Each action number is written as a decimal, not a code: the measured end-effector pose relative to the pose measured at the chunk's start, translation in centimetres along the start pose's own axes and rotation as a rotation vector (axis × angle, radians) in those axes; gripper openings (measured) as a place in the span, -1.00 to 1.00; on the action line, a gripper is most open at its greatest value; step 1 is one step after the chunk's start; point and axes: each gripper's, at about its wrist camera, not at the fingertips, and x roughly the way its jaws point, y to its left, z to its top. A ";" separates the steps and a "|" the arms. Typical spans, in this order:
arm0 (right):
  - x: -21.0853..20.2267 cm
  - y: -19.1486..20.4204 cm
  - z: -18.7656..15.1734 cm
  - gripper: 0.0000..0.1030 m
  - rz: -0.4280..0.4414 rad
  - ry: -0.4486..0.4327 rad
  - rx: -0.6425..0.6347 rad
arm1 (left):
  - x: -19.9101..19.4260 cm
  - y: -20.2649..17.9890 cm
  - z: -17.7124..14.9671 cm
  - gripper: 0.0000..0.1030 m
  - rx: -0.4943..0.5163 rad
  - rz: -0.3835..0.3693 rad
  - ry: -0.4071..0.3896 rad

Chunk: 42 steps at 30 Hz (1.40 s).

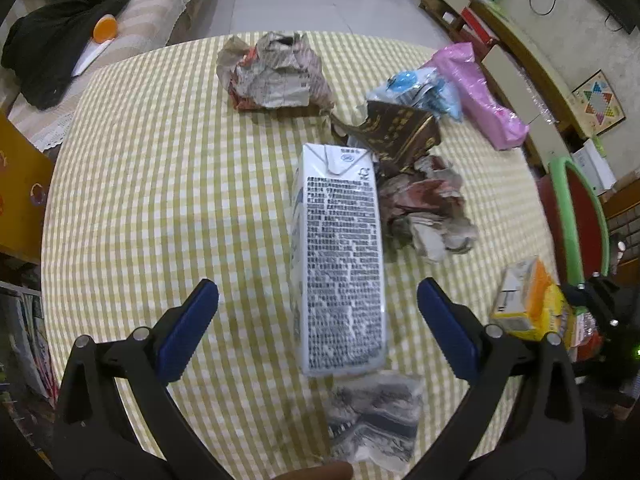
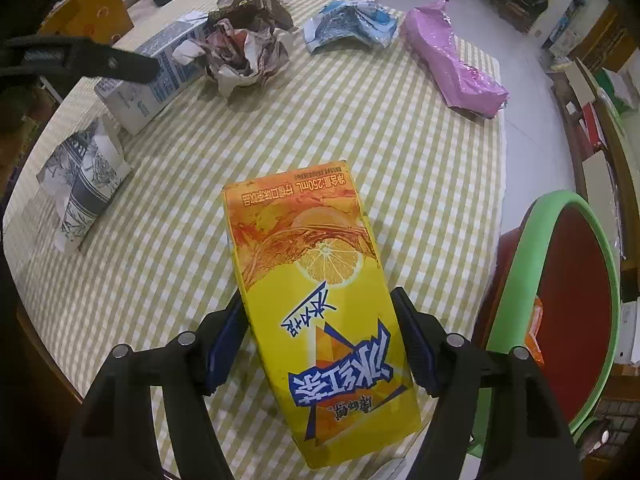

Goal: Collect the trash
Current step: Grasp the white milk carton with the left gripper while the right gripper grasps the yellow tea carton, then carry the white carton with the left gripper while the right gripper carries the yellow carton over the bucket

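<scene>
Two cartons sit under my fingers on the checked tabletop [image 1: 160, 160]. My left gripper [image 1: 318, 312] hangs spread wide over the white milk carton [image 1: 340, 256], which lies flat with its printed side up; its near end reaches in between the blue pads [image 1: 188, 332], but neither pad touches it. My right gripper [image 2: 320, 344] is clenched on the yellow lemon tea carton [image 2: 320, 300], one pad pressed against each long side of its lower half, its far end pointing away from me.

Taking the milk carton as landmark: a crumpled grey wrapper [image 1: 374, 416] lies just at its near end, a wad of reddish newspaper [image 1: 424, 212] touches its right side, and a torn brown box [image 1: 400, 132] sits just beyond its far corner. Farther off past the carton lies another newspaper ball [image 1: 276, 76], and off to its far right a blue packet [image 1: 420, 92] and a pink plastic bag [image 1: 476, 92]. The tea carton lies well to its right, near the tabletop's edge.
</scene>
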 end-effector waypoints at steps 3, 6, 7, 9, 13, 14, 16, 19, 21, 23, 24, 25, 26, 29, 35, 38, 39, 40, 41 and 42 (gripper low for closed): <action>-0.4 -0.5 0.2 0.31 0.022 -0.012 0.024 | 0.7 -0.2 0.2 0.85 0.006 0.026 0.006; -1.1 -1.2 0.5 0.31 0.027 -0.033 0.041 | 1.4 -0.4 0.2 0.42 0.010 0.039 0.020; -1.6 -1.1 0.6 0.31 0.032 -0.039 0.045 | 1.7 -0.3 0.2 0.20 0.007 0.036 0.033; -2.4 -1.5 0.4 0.31 0.041 -0.050 0.057 | 2.0 -0.5 0.3 -0.12 0.009 0.025 0.041; -3.6 -1.2 0.4 0.31 0.043 -0.065 0.069 | 1.4 -0.8 0.3 -0.30 0.018 0.021 0.024; -3.7 -1.2 0.4 0.31 0.044 -0.069 0.074 | 0.8 -0.8 0.3 -0.30 0.016 0.025 0.008; -4.5 -1.3 0.6 0.31 0.044 -0.081 0.084 | -0.5 -0.6 0.1 -0.30 0.010 0.030 -0.019; -5.8 -1.3 0.5 0.31 0.035 -0.105 0.096 | -2.0 -0.5 -0.4 -0.30 0.008 0.031 -0.044; -6.5 -1.3 0.1 0.31 0.036 -0.120 0.104 | -3.3 -0.6 -0.6 -0.30 0.014 0.037 -0.061; -7.1 -1.4 0.0 0.31 0.038 -0.138 0.110 | -4.3 -0.7 -0.8 -0.30 0.022 0.041 -0.075; -7.5 -1.4 0.0 0.31 0.040 -0.148 0.112 | -5.0 -0.6 -1.0 -0.30 0.027 0.041 -0.082; -8.1 -1.3 0.0 0.31 0.046 -0.163 0.119 | -5.7 -0.8 -1.0 -0.30 0.032 0.039 -0.091; -8.4 -1.0 0.1 0.31 0.047 -0.173 0.124 | -6.3 -1.2 -1.4 -0.30 0.036 0.039 -0.098; -10.1 -1.3 -0.1 0.31 0.049 -0.223 0.149 | -8.4 -1.8 -1.4 -0.30 0.054 0.032 -0.128; -13.1 -2.5 -0.5 0.31 0.034 -0.299 0.192 | -11.2 -5.6 -0.2 -0.30 0.112 -0.004 -0.181; -14.3 -3.7 -0.8 0.31 0.022 -0.334 0.222 | -11.9 -7.2 0.0 -0.30 0.139 -0.031 -0.196; -14.7 -4.1 -0.9 0.31 0.018 -0.345 0.235 | -12.1 -7.9 0.3 -0.30 0.147 -0.043 -0.198; -15.1 -4.6 -1.1 0.31 0.012 -0.355 0.247 | -12.3 -8.3 0.5 -0.30 0.155 -0.051 -0.200; -15.4 -4.9 -1.2 0.30 0.009 -0.361 0.255 | -12.4 -9.0 0.7 -0.30 0.165 -0.063 -0.202; -15.8 -5.4 -1.4 0.31 0.005 -0.372 0.269 | -12.4 -9.6 0.8 -0.30 0.171 -0.069 -0.203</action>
